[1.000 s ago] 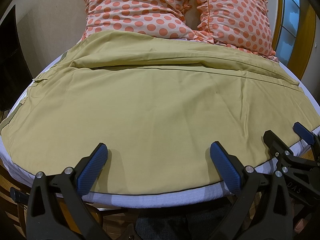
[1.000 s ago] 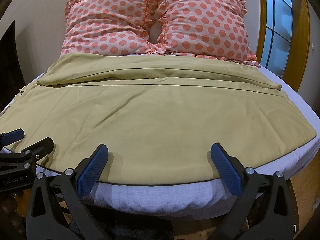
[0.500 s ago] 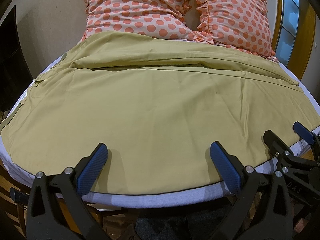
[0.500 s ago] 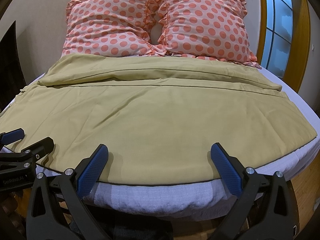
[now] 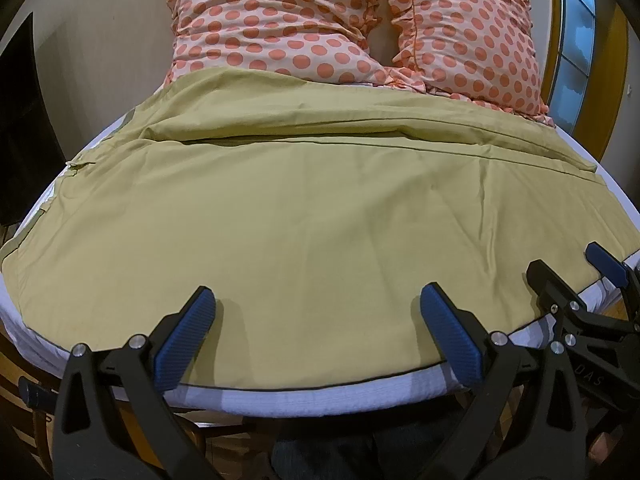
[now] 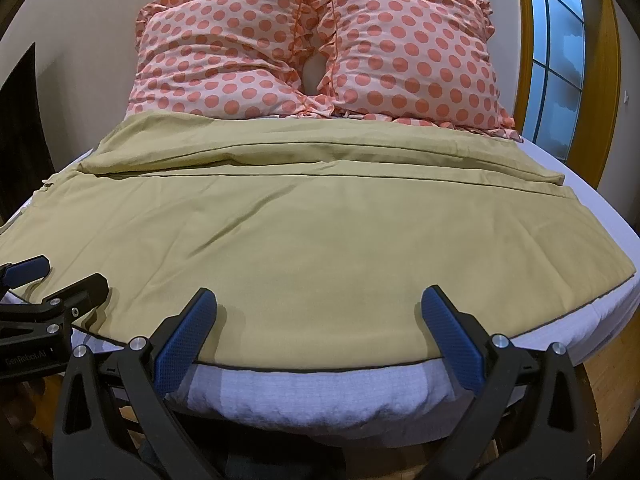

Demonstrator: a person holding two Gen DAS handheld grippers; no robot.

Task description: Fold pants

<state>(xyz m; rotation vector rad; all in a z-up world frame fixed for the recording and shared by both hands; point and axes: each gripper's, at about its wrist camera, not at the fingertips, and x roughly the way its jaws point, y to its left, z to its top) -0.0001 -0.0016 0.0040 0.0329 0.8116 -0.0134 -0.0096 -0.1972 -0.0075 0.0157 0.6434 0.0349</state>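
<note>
The pants (image 6: 304,240) are a wide olive-tan garment spread flat across the bed (image 6: 320,388), long axis running side to side, parallel to the foot edge. Which end is the waist I cannot tell for sure; the left end shows what may be a waistband tab. One leg seems to lie behind the other, with a seam line between them. The cloth looks thin, light and limp, so it should drape and slide easily. I judge the best hold to be the near dark-piped hem, pinched at two well-separated points. The left tool (image 5: 316,324) hovers over that near edge, released, pads wide apart. The right tool (image 6: 318,322) does likewise, unclenched and empty. Two polka-dot pillows (image 6: 320,52) stand behind.
</note>
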